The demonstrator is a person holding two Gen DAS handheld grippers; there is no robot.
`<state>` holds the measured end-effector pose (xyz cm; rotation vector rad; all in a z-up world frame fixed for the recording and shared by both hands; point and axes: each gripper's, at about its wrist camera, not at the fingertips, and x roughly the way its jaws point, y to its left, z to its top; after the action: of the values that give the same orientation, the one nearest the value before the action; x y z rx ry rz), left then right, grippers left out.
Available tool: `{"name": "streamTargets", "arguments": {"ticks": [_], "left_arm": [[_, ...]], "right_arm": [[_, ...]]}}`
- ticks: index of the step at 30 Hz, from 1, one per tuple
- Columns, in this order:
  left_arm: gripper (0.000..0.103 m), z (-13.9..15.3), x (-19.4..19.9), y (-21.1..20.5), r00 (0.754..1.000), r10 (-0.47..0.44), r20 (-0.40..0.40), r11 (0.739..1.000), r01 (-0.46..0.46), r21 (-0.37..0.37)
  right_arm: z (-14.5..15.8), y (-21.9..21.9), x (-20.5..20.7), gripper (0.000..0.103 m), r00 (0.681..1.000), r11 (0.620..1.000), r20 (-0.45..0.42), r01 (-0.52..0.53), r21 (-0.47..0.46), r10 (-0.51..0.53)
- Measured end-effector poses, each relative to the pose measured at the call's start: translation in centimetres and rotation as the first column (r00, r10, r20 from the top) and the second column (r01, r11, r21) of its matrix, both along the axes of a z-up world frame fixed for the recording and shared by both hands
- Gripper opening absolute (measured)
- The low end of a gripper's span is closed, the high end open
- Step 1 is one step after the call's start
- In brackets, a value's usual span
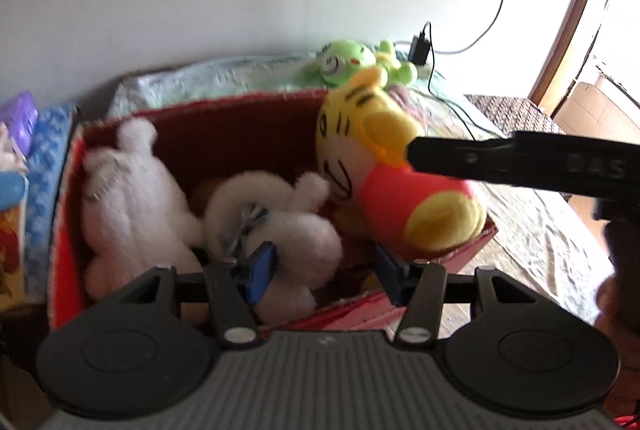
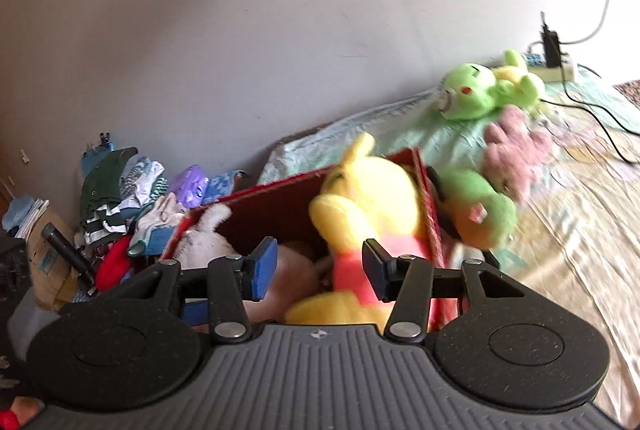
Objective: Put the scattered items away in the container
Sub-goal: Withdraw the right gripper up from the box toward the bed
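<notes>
A red cardboard box [image 1: 224, 105] sits on the bed and holds two white plush toys [image 1: 132, 189] [image 1: 288, 230]. A yellow tiger plush in a pink shirt [image 1: 384, 165] leans on the box's right rim, half inside; it also shows in the right wrist view [image 2: 368, 197]. My left gripper [image 1: 324, 270] is open over the box's near edge. My right gripper [image 2: 318, 266] is open just behind the tiger plush; its black finger [image 1: 480, 157] touches the tiger. A green plush [image 2: 480, 89] and a pink and green plush [image 2: 500, 173] lie on the bed beyond the box.
A power strip with a charger and cables [image 2: 552, 57] lies at the wall. A pile of clothes and clutter [image 2: 120, 205] sits left of the box. The bed sheet [image 2: 560, 250] stretches to the right. A window frame [image 1: 580, 9] is at far right.
</notes>
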<state>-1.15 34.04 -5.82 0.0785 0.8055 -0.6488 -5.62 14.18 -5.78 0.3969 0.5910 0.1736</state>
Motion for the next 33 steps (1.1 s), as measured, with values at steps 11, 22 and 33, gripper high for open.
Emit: {"name": "streamTargets", "arguments": {"ticks": [11,22,33], "left_arm": [[0.056,1.1,-0.6,0.4,0.995,0.099,0.030,0.995,-0.099,0.019],[0.056,4.5,-3.5,-8.8,0.993,0.046,0.112,0.998,-0.042,-0.040],[0.053,1.1,-3.7,-22.2,0.997,-0.007,0.074,0.999,0.005,0.039]], "right_arm": [[-1.0,-4.6,-2.1,0.052,0.997,0.996,0.003,0.081,0.041,-0.081],[-2.8,-12.3,-0.3,0.052,0.986,0.998,-0.160,0.058,0.013,-0.055],[-5.5,-23.1,4.2,0.052,0.955,0.990,-0.288,-0.028,0.138,0.067]]}}
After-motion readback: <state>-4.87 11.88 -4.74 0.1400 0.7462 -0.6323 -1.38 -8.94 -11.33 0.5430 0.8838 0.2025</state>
